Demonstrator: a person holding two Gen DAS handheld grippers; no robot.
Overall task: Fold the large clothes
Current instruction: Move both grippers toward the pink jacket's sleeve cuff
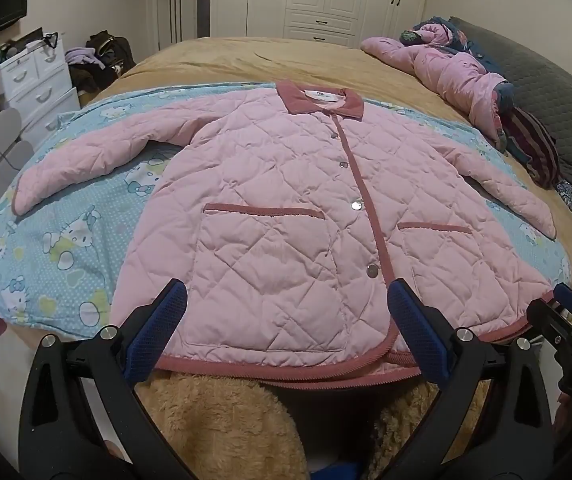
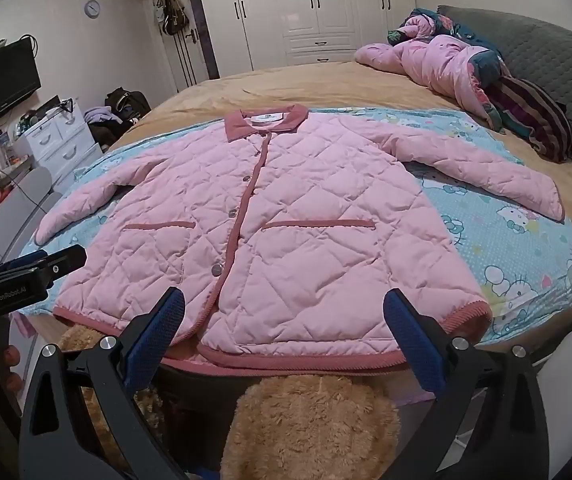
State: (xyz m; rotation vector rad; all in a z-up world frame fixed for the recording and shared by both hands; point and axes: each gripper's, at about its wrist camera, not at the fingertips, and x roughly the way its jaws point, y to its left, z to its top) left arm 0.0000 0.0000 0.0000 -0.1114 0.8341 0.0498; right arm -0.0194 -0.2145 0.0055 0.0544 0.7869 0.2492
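Both grippers tilt down over the pink quilted jacket [image 1: 286, 208] hem, left gripper [image 1: 286, 328] and right gripper [image 2: 284, 328] spread wide, gripping nothing.

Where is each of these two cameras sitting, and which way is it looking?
Left wrist view: on the left hand-held gripper, tilted down over the near hem of the pink quilted jacket; its open blue fingers show, the right hand-held gripper at the edge.
Right wrist view: on the right hand-held gripper, looking likewise; open fingers, the left one at the left edge.
Shared: jacket, cartoon-cat sheet, white wardrobe.
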